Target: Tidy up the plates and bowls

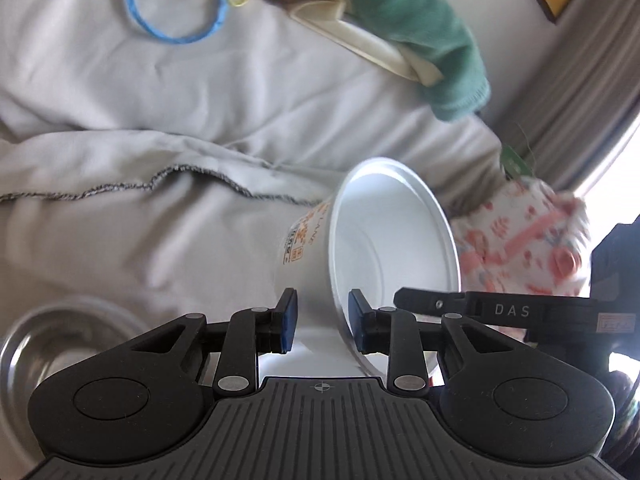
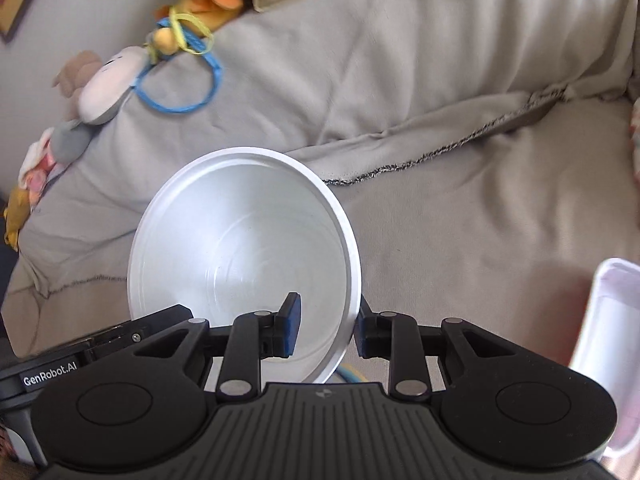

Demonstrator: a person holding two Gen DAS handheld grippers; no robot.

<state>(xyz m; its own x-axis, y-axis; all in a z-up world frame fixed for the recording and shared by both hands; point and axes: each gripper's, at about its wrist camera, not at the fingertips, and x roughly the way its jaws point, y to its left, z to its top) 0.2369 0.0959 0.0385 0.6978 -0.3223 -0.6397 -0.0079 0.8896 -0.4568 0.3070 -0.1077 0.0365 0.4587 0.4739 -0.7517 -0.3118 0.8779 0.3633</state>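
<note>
A white paper bowl (image 1: 384, 248) with orange print on its side is held in the air over a grey sofa. In the left wrist view my left gripper (image 1: 322, 326) is shut on its rim, one pad outside the wall and one inside. In the right wrist view the same bowl (image 2: 240, 248) faces me with its mouth open, and my right gripper (image 2: 326, 330) is shut on its rim, left pad inside and right pad outside. The right gripper's body (image 1: 500, 310) shows at the right of the left wrist view. A steel bowl (image 1: 68, 340) lies on the sofa at lower left.
The grey sofa cover (image 1: 160, 128) fills both views. Plush toys (image 2: 104, 80) and a blue cord loop (image 2: 180, 96) lie on the backrest. A green cloth (image 1: 420, 32) and a flowered cushion (image 1: 532, 240) are at the right. A white container's edge (image 2: 608, 320) shows at far right.
</note>
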